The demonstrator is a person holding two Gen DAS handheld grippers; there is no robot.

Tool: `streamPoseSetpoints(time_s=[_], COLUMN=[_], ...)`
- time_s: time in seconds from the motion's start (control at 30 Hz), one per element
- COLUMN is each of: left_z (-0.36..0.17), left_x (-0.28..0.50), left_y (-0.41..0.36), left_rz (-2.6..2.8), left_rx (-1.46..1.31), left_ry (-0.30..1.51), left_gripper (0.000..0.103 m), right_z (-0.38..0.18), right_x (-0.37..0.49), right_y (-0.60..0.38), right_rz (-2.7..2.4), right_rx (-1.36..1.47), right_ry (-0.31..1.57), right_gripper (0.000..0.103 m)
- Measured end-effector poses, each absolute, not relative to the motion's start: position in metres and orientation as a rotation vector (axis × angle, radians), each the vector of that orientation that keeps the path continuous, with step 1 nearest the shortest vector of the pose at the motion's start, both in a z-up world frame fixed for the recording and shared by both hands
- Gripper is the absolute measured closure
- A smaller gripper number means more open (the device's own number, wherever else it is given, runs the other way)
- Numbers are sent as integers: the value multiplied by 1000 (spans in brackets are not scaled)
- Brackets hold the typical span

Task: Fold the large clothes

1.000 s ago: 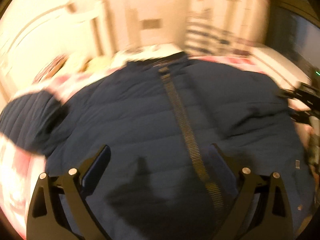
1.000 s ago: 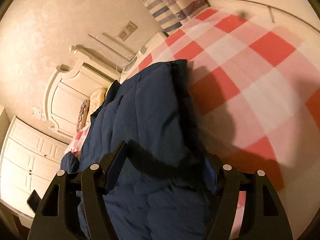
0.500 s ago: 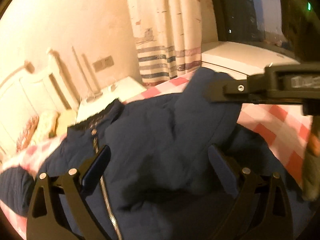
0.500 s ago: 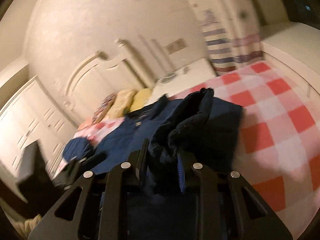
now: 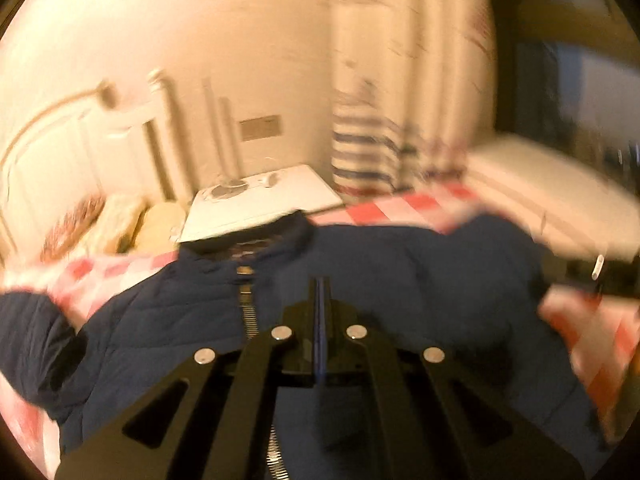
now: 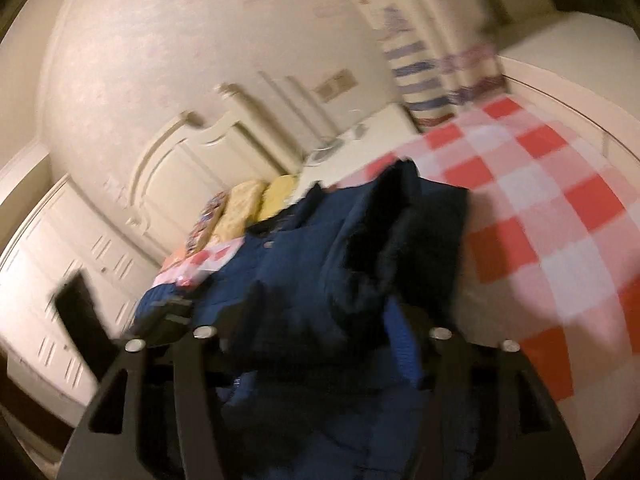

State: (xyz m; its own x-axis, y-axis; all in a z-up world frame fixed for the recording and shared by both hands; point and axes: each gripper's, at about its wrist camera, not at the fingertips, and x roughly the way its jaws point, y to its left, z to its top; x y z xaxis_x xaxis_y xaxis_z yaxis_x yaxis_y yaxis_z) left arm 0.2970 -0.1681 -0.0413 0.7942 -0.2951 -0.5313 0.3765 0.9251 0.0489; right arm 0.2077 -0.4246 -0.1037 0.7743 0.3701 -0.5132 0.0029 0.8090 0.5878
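Two grippers, one navy puffer jacket [image 5: 400, 288], and what matters for my next move is which way its zip runs from my tools. The jacket lies spread on the red-and-white checked bedspread [image 6: 560, 208], collar [image 5: 276, 240] at the far end toward the headboard [image 6: 188, 168] and pillows [image 6: 256, 200], hem near me. Its long axis, marked by the zip [image 5: 248, 312], runs from near to far, almost in line with where I point.

My left gripper [image 5: 321, 300] has its jaws pressed together with nothing between them, only a thin blue line of pad showing. It hangs over the chest of the jacket, just right of the zip, so it is the hand nearer the centre line. My right gripper [image 6: 320, 320] is opening, jaws about half apart. A bunched fold of the jacket's right side [image 6: 380, 232] rises between and beyond them, but in this blur I cannot tell whether the pads touch the cloth; I judge them clear of it.

The left view shows the collar, the zip and the left sleeve [image 5: 36, 340] trailing off toward the left edge, none of it plain from the right. The right view shows what the left hides: the right side is already heaped inward on the body, with bare bedspread to its right. I reckon the left sleeve is next.
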Motion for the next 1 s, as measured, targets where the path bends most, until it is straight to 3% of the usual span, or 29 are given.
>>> streamPoseSetpoints(time_s=[0.13,0.17,0.2,0.23,0.27,0.3,0.47,0.53,0.57,0.6,0.67,0.73,0.8,0.9,1.0], left_z=[-33,-37,-39,-42,-43,-47,-64,-64,-63,-62,-60,-61,-57,-41,-31], left_x=[307,305,300,292,279,268,245,248,251,255,266,276,281,297,312], left_y=[-133,-132,-134,-136,-139,-149,-205,-214,-217,-219,-217,-208,-191,-145,-86], left_rz=[-474,-509,-522,-535,-549,-574,-565,-520,-502,-490,-477,-432,-397,-367,-343], left_rx=[73,76,83,90,100,142,341,340,319,313,295,266,223,41,-183], left_ry=[627,645,649,628,588,557,504,464,447,441,455,476,466,502,561], left_gripper=[100,74,25,8,3,3,3,9,20,46,80,84,86,86,85], right_z=[-127,-129,-128,-125,-120,-115,-78,-67,-64,-63,-63,-61,-61,-69,-91], right_x=[215,216,217,218,219,219,223,224,224,225,225,219,209,194,200], right_y=[-428,-425,-421,-417,-413,-409,-375,-364,-361,-358,-357,-364,-378,-396,-384], right_rz=[222,231,237,251,274,302,419,486,527,573,630,554,481,297,146], right_rx=[677,680,677,674,675,672,578,587,604,623,663,638,645,588,404], right_ry=[695,696,692,682,669,655,676,697,702,708,716,694,641,590,705], right_gripper=[43,51,63,68,79,83,84,84,84,83,78,73,39,36,36])
